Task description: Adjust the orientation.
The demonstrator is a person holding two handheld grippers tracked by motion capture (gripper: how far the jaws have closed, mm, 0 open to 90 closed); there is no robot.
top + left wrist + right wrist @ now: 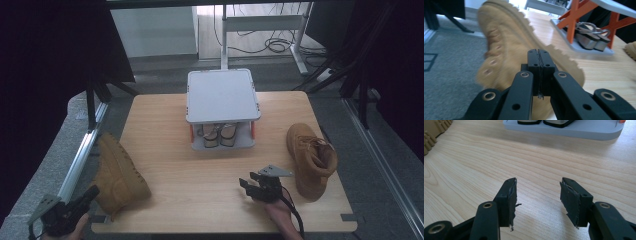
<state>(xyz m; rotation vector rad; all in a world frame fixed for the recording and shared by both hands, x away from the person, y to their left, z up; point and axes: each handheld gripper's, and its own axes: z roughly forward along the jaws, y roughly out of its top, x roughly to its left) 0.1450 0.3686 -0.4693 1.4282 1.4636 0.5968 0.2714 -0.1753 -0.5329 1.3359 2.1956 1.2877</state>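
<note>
— Your left gripper [92, 191] sits at the table's near left corner, jaws pressed together on nothing, tips at the tan suede lace-up boot [119, 172] lying on its side at that edge.

— And your right gripper [246, 182]?

— Jaws apart, empty, above the light wooden table [200, 175]. Its neighbour, the second tan boot [310, 160], lies just beside it. Farther back stands the grey two-tier shoe rack with orange posts [222, 95], silver sandals [219, 136] beneath. You'll read no brand or label anywhere.

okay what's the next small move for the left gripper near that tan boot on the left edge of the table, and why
Probably open the left gripper first. Its jaws are shut with nothing between them, just short of the tan suede lace-up boot lying at the wooden table's left edge. They need to spread before closing on the boot.
</note>
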